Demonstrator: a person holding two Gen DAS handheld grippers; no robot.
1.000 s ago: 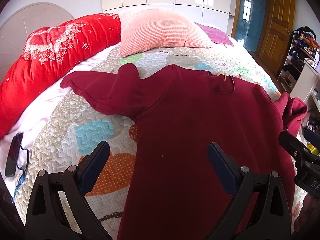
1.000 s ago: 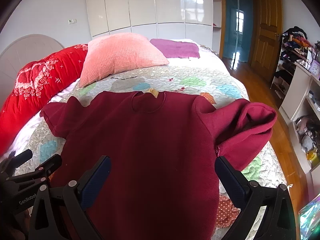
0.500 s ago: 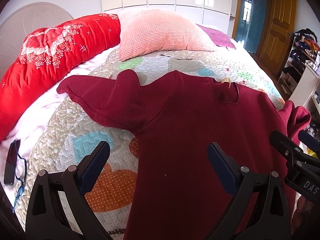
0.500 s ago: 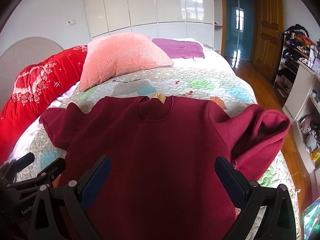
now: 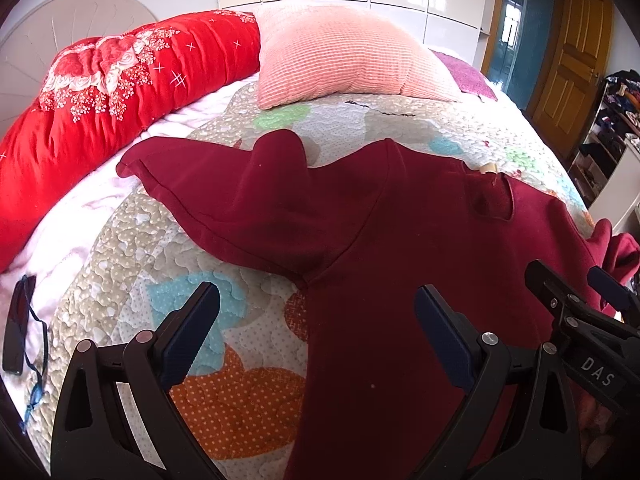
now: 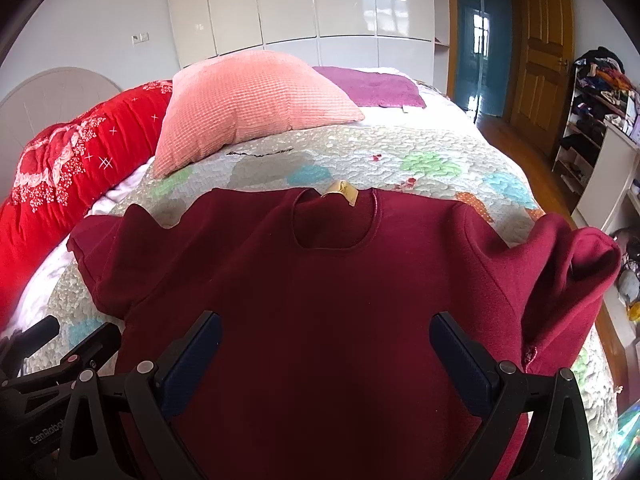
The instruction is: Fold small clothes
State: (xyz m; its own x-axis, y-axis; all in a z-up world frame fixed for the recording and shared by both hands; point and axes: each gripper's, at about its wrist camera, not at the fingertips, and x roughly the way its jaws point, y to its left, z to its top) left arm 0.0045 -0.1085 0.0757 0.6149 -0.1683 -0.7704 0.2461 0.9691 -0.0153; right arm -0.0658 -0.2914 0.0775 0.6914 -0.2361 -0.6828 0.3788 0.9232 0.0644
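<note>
Top: a dark red top (image 6: 328, 288) lies spread flat, front up, on the quilt (image 6: 400, 152), neck hole toward the pink pillow.
Neck label: a pale tag (image 6: 342, 191) sticks up at the back of the neck hole, on the side nearest the pink pillow.
Sleeves: one sleeve (image 5: 240, 196) lies spread on the quilt on the red bolster's side of the top; the other sleeve (image 6: 568, 276) is bunched and folded up on the opposite side, near the quilt's edge.
Left claw (image 5: 316, 328): jaws wide apart, holding nothing, hovering above the top's side seam, half over the quilt.
Right claw (image 6: 326, 344): jaws wide apart, empty, above the top's chest, below the neck hole.
Pink pillow (image 6: 248, 108): on the quilt beyond the top's neck.
Red bolster (image 5: 112, 80): beside the pink pillow, along the bed edge.
Purple cloth (image 6: 376, 86): behind the pink pillow.
</note>
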